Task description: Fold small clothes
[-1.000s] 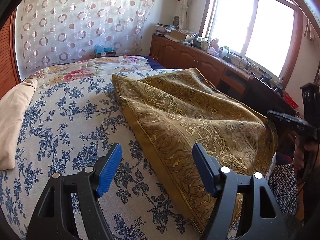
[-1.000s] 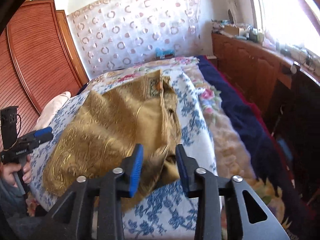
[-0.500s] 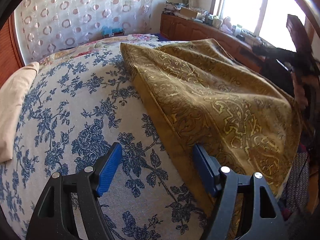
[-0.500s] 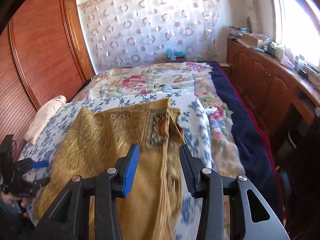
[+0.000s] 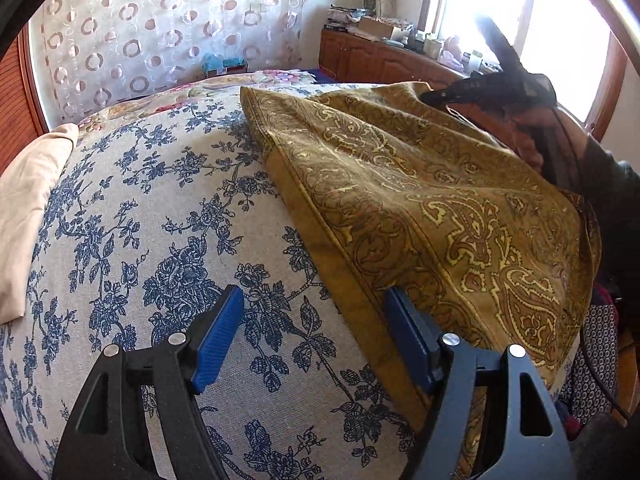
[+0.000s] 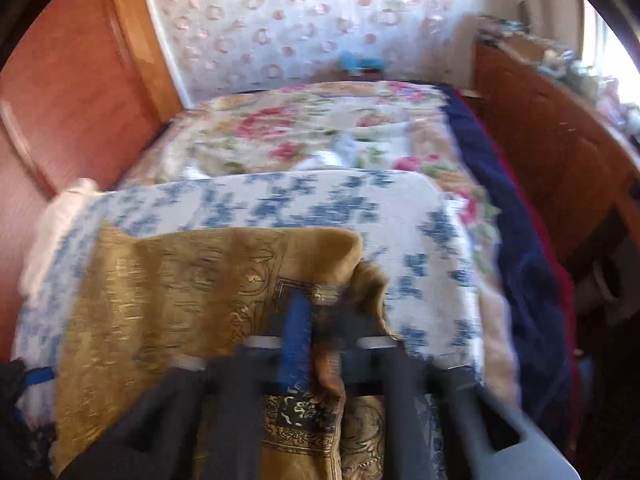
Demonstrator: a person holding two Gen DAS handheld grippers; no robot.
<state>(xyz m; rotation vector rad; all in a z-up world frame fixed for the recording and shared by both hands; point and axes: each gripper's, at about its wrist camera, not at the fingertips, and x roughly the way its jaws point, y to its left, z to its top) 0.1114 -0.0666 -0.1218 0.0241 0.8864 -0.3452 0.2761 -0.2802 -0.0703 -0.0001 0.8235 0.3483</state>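
A gold paisley cloth (image 5: 420,208) lies on the blue-flowered bed cover (image 5: 152,240). My left gripper (image 5: 316,344) is open, low over the cover, with its right finger at the cloth's near left edge. In the right wrist view, which is blurred, my right gripper (image 6: 316,332) is shut on the cloth's far right corner (image 6: 332,292), which folds back over the rest of the cloth (image 6: 168,296). The right gripper also shows in the left wrist view (image 5: 492,88) at the cloth's far edge.
A cream pillow (image 5: 28,200) lies at the left of the bed. A wooden wardrobe (image 6: 76,80) stands at the left. A wooden cabinet (image 5: 384,60) with clutter runs under the window at the right. A rose-patterned quilt (image 6: 320,136) covers the bed's far half.
My right gripper has closed on the cloth's far right corner and is moving. My left gripper has dropped closer to the cloth's left edge and stays open.
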